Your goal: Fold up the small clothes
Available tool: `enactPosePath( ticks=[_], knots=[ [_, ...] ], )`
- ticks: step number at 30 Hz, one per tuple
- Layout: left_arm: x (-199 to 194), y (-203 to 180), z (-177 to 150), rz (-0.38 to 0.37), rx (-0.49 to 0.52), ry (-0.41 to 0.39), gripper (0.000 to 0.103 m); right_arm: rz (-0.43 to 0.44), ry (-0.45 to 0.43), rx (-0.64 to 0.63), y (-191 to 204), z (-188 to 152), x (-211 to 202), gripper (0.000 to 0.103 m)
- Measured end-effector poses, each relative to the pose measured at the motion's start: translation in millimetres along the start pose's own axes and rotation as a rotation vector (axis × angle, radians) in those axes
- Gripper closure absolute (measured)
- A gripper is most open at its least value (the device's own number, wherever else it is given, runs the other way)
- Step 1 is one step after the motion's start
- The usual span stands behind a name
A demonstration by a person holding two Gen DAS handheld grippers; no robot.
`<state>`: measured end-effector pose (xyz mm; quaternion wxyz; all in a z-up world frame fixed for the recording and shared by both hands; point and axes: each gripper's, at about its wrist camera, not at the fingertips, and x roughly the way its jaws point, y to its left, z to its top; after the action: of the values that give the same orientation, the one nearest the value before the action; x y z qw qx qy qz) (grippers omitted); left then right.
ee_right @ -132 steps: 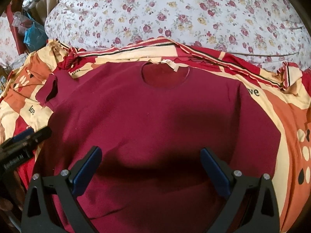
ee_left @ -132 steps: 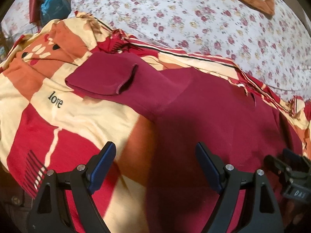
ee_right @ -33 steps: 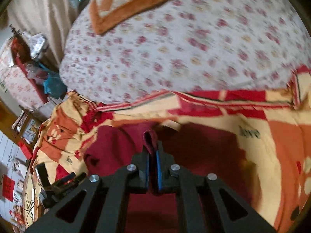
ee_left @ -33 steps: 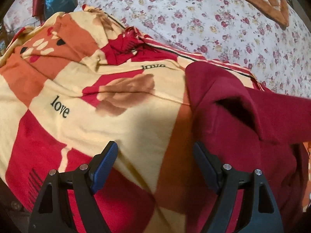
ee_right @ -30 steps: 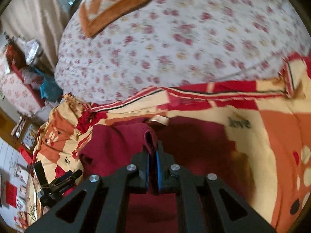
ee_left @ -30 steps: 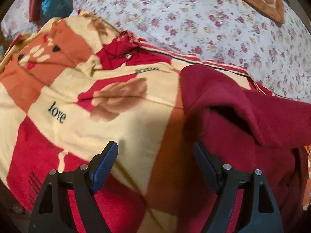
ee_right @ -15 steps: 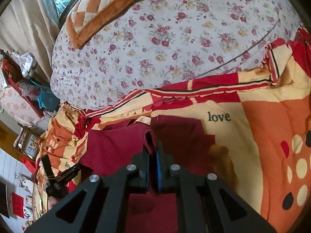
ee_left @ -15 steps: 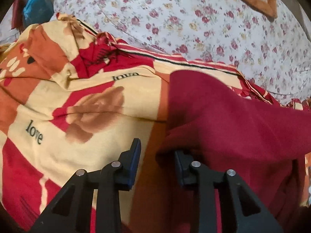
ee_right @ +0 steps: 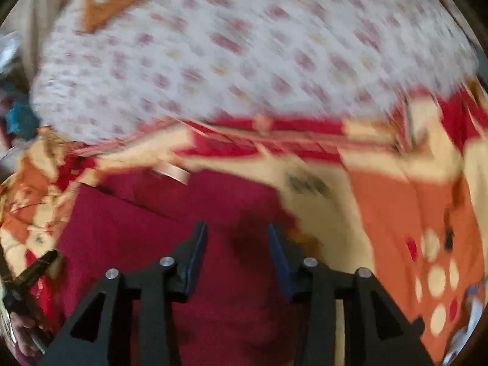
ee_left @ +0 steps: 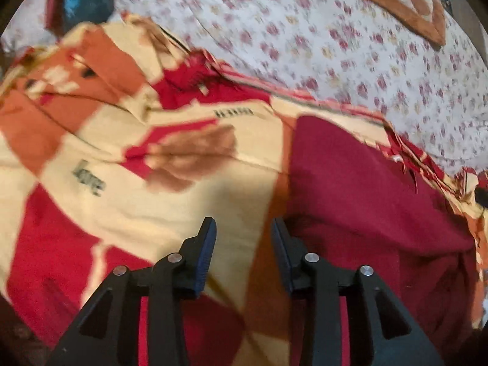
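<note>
A red, cream and orange printed blanket (ee_left: 170, 207) lies at six o'clock; a white floral-print bedspread (ee_left: 320, 39) lies at twelve.

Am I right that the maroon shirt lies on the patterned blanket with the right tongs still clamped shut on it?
Not quite: in the right wrist view the right tongs have just opened and grip nothing. The maroon shirt does lie on the patterned blanket.

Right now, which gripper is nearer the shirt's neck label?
Right. The right gripper hangs open over the maroon shirt, just below its label. The left gripper sits open at the shirt's side edge, mostly over blanket.
</note>
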<state>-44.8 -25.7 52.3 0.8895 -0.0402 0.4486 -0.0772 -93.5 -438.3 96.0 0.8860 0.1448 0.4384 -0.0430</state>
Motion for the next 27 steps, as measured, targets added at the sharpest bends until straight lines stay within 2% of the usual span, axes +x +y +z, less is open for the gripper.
enactPosePath(
  ticks=[3,5,8,11,14,15,16,17,23,27],
  knots=[
    [-11.2,1.0,8.3,-0.026,-0.025,-0.049,0.086,0.157,0.008,-0.127,66.2,24.3,18.0,0.052],
    [-8.4,-6.4,15.1,-0.046,-0.012,-0.046,0.086,0.218,0.022,-0.209,110.5,34.5,38.5,0.052],
    [5.9,-20.4,19.2,-0.073,0.019,-0.012,0.086,0.246,0.067,-0.362,180.2,43.2,80.9,0.052],
    [23.6,-24.7,14.6,-0.065,0.029,0.021,0.086,0.28,0.137,-0.472,224.8,41.0,120.4,0.052],
    [34.9,-17.4,9.5,-0.091,0.012,0.034,0.085,0.237,0.183,-0.569,250.4,32.9,158.7,0.054],
    [36.6,-15.6,9.3,-0.099,0.01,0.031,0.083,0.223,0.204,-0.595,255.5,29.6,170.5,0.06],
    [37.3,-14.8,9.5,-0.098,0.016,0.023,0.081,0.214,0.218,-0.605,258.7,28.3,176.5,0.085],
    [37.8,-14.8,10.0,-0.092,0.028,0.014,0.079,0.207,0.236,-0.607,260.3,26.9,182.4,0.099],
    [34.6,-13.2,14.8,-0.043,0.037,-0.025,0.079,0.277,0.206,-0.555,269.2,28.6,184.2,0.099],
    [38.7,-10.1,13.1,-0.013,0.046,-0.021,0.079,0.246,0.23,-0.55,278.0,20.8,203.9,0.099]
  ],
)
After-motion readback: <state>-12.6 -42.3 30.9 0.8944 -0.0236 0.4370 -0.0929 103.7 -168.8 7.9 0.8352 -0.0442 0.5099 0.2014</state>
